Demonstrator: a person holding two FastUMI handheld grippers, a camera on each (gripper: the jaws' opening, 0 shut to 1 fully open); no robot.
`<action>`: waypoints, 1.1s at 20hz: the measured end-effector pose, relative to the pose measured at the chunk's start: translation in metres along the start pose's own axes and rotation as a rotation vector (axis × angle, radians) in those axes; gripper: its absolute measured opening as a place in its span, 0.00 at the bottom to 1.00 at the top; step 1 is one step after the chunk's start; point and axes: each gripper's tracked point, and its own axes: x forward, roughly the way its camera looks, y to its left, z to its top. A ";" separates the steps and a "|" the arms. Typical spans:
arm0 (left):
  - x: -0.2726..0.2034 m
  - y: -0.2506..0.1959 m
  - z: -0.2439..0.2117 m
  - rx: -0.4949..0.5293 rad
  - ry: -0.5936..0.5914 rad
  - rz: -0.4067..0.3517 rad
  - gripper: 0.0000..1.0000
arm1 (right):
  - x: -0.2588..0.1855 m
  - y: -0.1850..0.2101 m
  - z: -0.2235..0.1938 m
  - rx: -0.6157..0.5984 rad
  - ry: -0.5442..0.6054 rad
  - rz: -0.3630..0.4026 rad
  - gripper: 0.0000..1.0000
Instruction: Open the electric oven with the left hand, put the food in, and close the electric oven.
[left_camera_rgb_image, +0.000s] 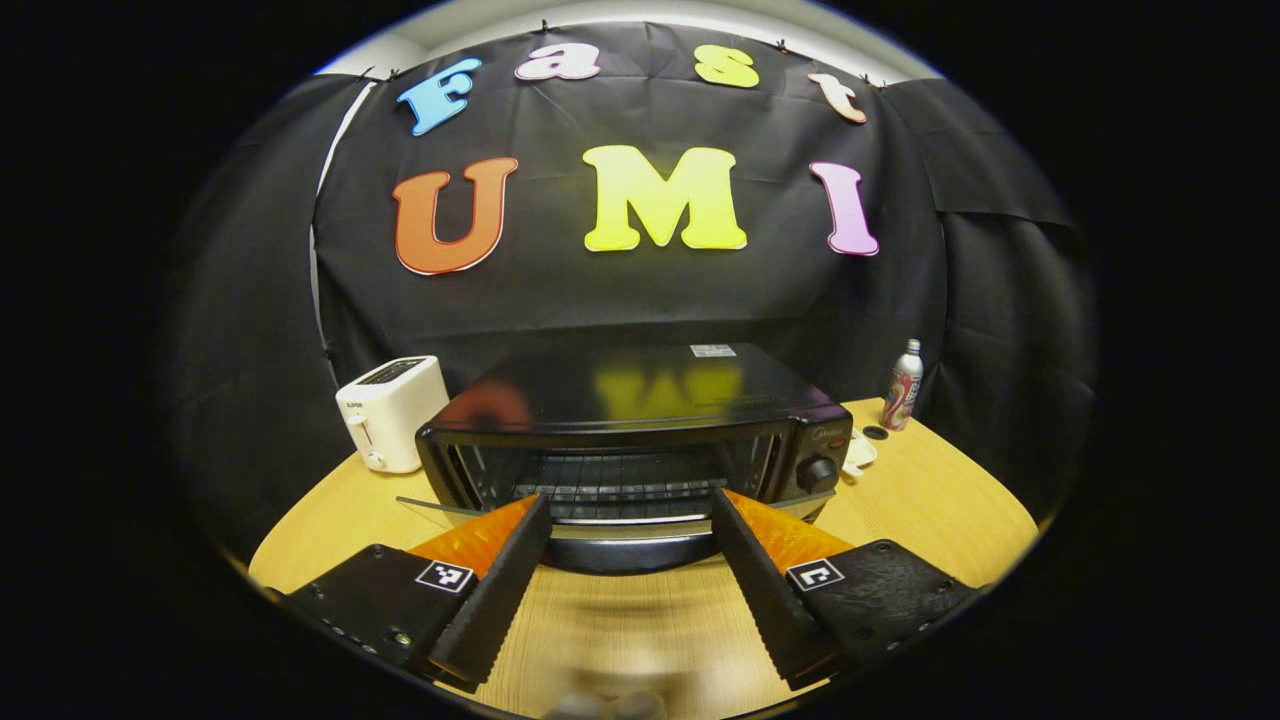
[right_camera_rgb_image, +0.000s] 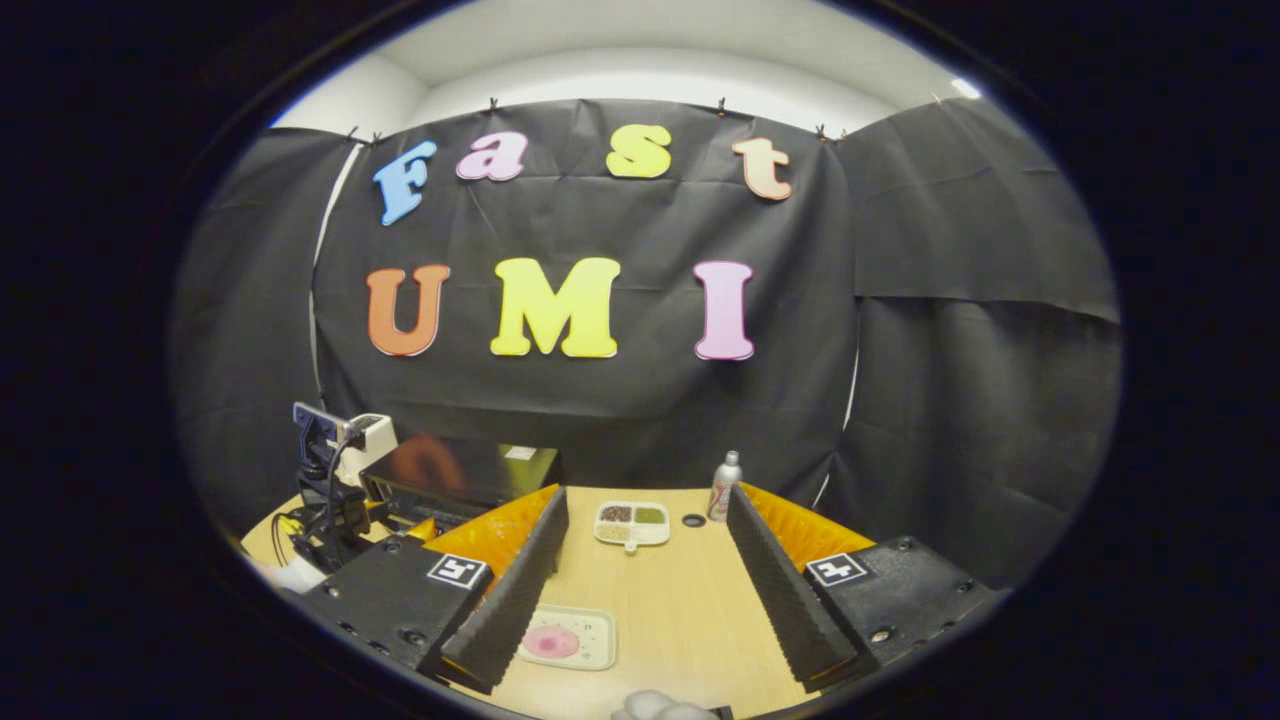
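Observation:
The black electric oven (left_camera_rgb_image: 640, 400) stands in the middle of the wooden table (left_camera_rgb_image: 930, 500). Its glass door (left_camera_rgb_image: 440, 510) looks dropped open toward me, and the wire rack (left_camera_rgb_image: 620, 485) inside is in sight. My left gripper (left_camera_rgb_image: 630, 498) is open just in front of the oven, its fingers spread on either side of the door's front edge (left_camera_rgb_image: 620, 550) and pressing on nothing. In the right gripper view, the food, a pink round piece on a pale plate (right_camera_rgb_image: 565, 638), lies on the table. It sits beside the left finger of my open right gripper (right_camera_rgb_image: 648, 494), which holds nothing.
A white toaster (left_camera_rgb_image: 392, 410) stands left of the oven, a slim can (left_camera_rgb_image: 903, 385) and a small dark cap (left_camera_rgb_image: 875, 432) right of it. A divided dish (right_camera_rgb_image: 632, 522) with several fillings sits mid-table. The left gripper's camera and cables (right_camera_rgb_image: 325, 480) show by the oven (right_camera_rgb_image: 460, 475).

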 end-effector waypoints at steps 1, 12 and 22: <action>-0.004 -0.001 -0.006 -0.001 0.009 0.000 0.98 | -0.003 0.001 -0.002 -0.001 0.001 0.004 0.97; -0.037 -0.003 -0.067 -0.008 0.106 -0.001 0.98 | -0.020 0.004 -0.019 -0.013 0.036 0.003 0.97; -0.045 -0.005 -0.117 -0.015 0.208 -0.003 0.98 | -0.027 0.004 -0.039 -0.022 0.076 -0.007 0.97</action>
